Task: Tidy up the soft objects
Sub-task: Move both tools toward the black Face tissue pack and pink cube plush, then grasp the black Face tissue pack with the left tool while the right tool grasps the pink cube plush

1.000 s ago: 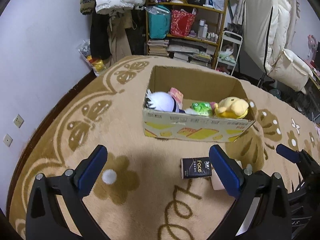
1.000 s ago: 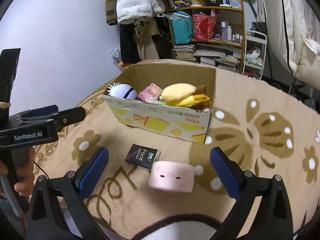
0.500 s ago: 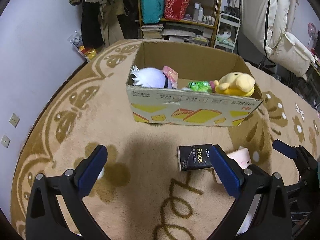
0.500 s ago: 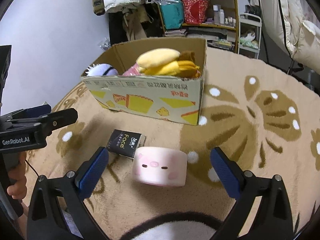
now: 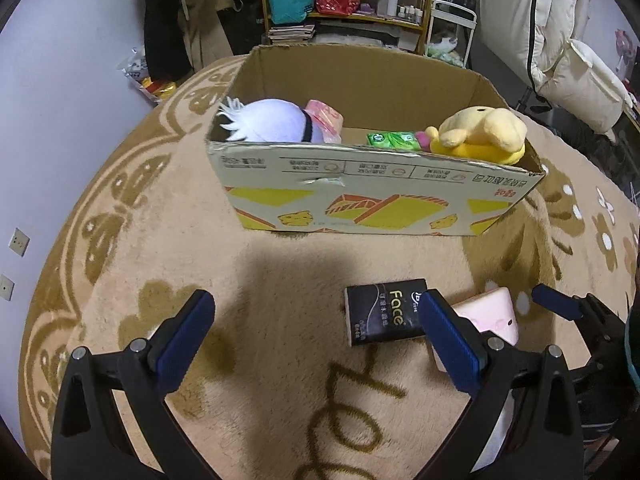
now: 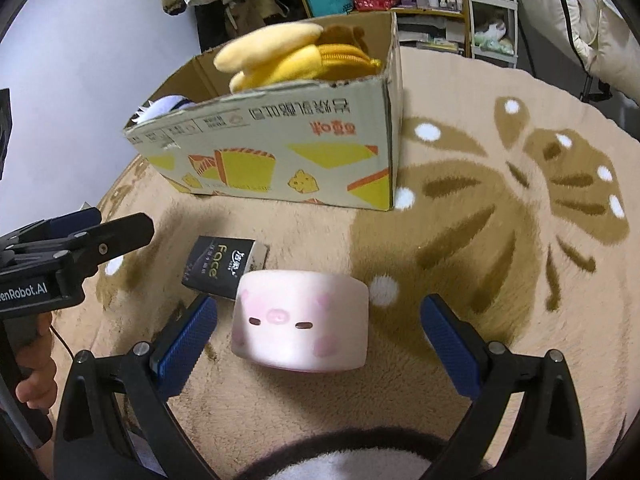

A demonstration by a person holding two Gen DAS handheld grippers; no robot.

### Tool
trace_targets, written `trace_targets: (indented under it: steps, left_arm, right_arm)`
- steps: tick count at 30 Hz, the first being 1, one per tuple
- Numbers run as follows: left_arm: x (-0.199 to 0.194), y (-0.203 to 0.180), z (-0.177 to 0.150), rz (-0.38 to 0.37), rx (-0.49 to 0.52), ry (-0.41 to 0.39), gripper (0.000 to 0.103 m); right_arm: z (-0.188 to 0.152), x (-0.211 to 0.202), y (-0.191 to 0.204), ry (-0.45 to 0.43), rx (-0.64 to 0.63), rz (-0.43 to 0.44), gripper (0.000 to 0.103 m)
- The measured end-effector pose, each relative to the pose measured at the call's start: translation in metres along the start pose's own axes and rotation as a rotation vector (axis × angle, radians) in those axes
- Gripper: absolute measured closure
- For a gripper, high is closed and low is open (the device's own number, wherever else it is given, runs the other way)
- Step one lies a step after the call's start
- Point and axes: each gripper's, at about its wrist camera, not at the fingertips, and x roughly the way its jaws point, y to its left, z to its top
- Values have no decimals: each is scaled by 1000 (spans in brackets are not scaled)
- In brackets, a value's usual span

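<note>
Pink and squishy-looking, the pig-face cushion [image 6: 300,320] is sitting on the rug [image 6: 500,280] right in front of the right gripper [image 6: 318,332], pretty much centred between its two blue pads. Its long axis runs side to side, across the gap, so the pads would close on its short ends. Jaws on that side are wide open, wider than the cushion, and I can't see them touching it or holding anything.

Just behind it, touching or nearly so at the left corner, is the black Face tissue pack [image 6: 224,266], lying flat. From the left wrist view that pack [image 5: 384,312] is ahead and right of centre, near the right pad, and the cushion [image 5: 490,312] is further right, mostly hidden behind that pad.

Left gripper [image 5: 318,344] is also wide open and empty, hovering over bare rug. So the right one looks like the nearer, better lined up hand for the pig.

Cardboard box [image 6: 280,148] sits beyond both, already holding a yellow plush [image 6: 288,56] and a white one [image 5: 268,120].
</note>
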Motion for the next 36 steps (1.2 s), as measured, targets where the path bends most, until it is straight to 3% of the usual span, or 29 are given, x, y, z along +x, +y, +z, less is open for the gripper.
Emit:
trace_targets:
  steps: [21,25,27,36]
  left_arm:
    - [46,-11,5,-95,6,145,2]
    - [56,-13,5,-92,10,174,2]
    - [59,-14,5,-92,15,182,2]
    - [74,-21,6,-102,43,211,2]
  right_arm:
    - [-7,23,-12,68,38,45,0]
    - [-7,24,-10,81,25,80,18]
    - [-8,25,-8,88,11,85,22]
    - [-8,31,-5,100,8,93,23]
